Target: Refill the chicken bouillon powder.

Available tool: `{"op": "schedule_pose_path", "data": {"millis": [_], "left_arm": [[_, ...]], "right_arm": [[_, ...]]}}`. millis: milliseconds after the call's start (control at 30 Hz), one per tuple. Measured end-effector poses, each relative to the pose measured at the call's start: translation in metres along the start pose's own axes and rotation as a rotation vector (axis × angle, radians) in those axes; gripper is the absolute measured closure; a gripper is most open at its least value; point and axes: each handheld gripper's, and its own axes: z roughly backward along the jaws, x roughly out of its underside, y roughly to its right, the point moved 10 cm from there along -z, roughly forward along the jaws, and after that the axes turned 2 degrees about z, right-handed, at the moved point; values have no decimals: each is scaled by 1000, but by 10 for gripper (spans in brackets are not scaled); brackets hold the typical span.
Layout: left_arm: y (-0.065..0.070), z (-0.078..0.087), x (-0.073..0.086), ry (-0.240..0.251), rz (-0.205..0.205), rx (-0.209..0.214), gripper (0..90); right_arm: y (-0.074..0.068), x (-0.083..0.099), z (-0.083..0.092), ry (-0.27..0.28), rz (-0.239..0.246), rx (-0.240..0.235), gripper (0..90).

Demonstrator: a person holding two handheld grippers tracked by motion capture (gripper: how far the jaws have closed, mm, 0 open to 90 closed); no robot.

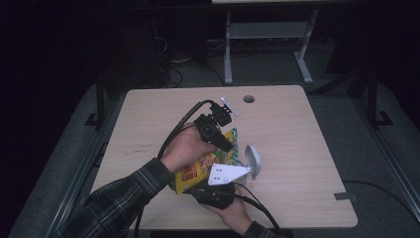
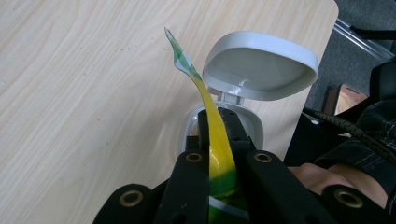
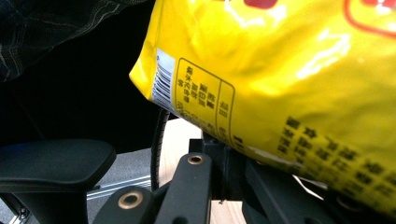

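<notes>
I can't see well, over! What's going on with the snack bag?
Left gripper shut on snack bag top. Right gripper shut on bottom. Open grey container below.

High view looks down on the table [image 1: 297,148]; both tool views sit close, sharing the yellow bag [image 3: 289,70].

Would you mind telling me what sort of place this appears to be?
Probably a lab or recording workspace: a bare wooden table on grey carpet, metal desk legs behind, and cables trailing across the dim floor.

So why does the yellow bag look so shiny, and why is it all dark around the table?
Right gripper view: glare streaks across the yellow bag, its near print blurred. High view: the table is dimly lit, the room beyond nearly black. Left gripper view: bright and even; the white lid catches a glint.
</notes>
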Motion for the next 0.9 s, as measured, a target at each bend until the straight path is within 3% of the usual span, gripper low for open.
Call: {"op": "schedule_pose_path", "data": {"millis": [900], "left_arm": [[0, -2, -1, 2, 0, 1, 898]], "right_arm": [[0, 0, 0, 1, 3, 1, 900]]}}
